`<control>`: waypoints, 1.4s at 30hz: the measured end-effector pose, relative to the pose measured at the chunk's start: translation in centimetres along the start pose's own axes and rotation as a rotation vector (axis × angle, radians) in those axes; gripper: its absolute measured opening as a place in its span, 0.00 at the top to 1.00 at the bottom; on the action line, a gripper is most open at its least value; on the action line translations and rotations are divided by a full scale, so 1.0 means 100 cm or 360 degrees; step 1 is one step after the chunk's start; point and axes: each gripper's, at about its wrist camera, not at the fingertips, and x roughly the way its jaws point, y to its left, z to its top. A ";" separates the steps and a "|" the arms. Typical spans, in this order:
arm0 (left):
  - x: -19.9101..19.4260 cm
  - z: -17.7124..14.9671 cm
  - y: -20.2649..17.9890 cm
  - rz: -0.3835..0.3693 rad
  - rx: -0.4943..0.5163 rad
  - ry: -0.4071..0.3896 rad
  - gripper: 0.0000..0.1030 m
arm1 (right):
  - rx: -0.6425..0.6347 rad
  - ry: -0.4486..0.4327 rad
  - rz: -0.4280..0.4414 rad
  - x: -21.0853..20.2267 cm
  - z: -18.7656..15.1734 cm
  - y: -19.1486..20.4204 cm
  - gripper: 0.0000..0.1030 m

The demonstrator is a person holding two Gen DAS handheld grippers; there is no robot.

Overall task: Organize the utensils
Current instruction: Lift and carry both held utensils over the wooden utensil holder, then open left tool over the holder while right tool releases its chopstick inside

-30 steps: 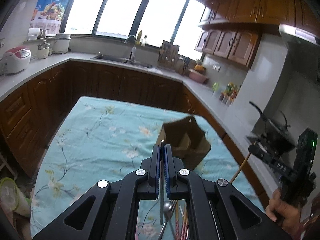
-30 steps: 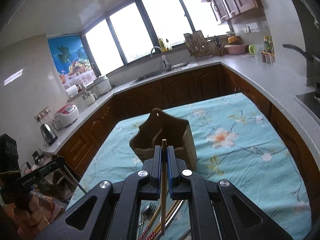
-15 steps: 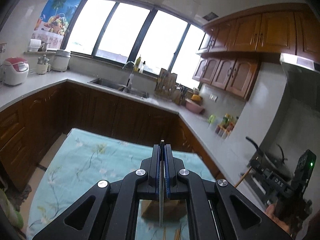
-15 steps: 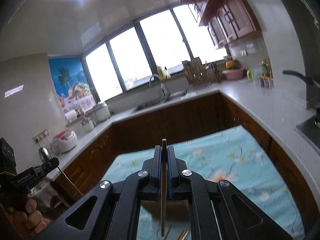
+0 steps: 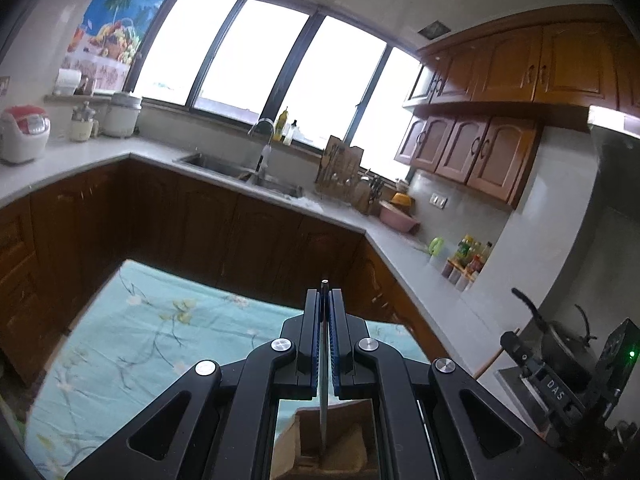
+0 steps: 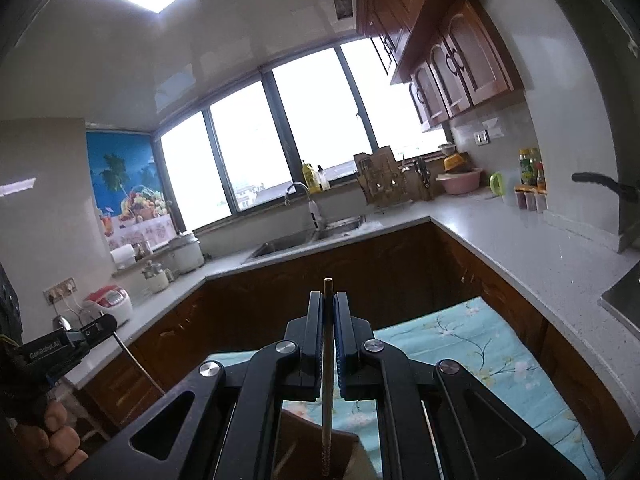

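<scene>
My left gripper (image 5: 324,296) is shut on a thin metal utensil handle (image 5: 323,416) that hangs straight down over the open top of a brown utensil holder (image 5: 336,448). My right gripper (image 6: 328,298) is shut on a wooden chopstick (image 6: 327,412) that also hangs down into the brown utensil holder (image 6: 304,448). Both grippers are raised and tilted up, so the loose utensils on the table are out of view. Each gripper also shows at the edge of the other's view, the right one (image 5: 560,384) and the left one (image 6: 68,340).
The table carries a light blue floral cloth (image 5: 132,340). Dark wood cabinets and a grey counter (image 6: 500,232) wrap around it, with a sink (image 5: 244,168), a rice cooker (image 5: 24,132) and a pan on the stove (image 5: 560,340) at the right.
Both grippers have lifted and tilted upward with their utensils. The holder has dropped to the bottom of both views, and the pile of utensils has left the frames.
</scene>
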 end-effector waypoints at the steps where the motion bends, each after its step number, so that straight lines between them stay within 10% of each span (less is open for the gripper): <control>1: 0.007 0.001 0.000 0.0002 -0.0012 0.0011 0.97 | 0.0021 0.0020 0.0006 0.007 -0.007 -0.004 0.95; 14: 0.079 -0.017 0.018 0.0060 -0.0074 0.0144 0.97 | 0.0159 0.0174 0.0011 0.040 -0.059 -0.032 0.95; 30: 0.055 -0.020 0.014 0.0097 0.0005 0.0193 0.89 | 0.0185 0.0289 0.0027 0.049 -0.067 -0.035 0.89; 35: 0.052 -0.020 0.017 0.0120 -0.0008 0.0217 0.76 | 0.0204 0.0302 0.0045 0.045 -0.069 -0.035 0.45; 42: 0.029 -0.022 0.015 0.0175 -0.0012 0.0221 0.36 | 0.0224 0.0287 0.0069 0.031 -0.065 -0.036 0.34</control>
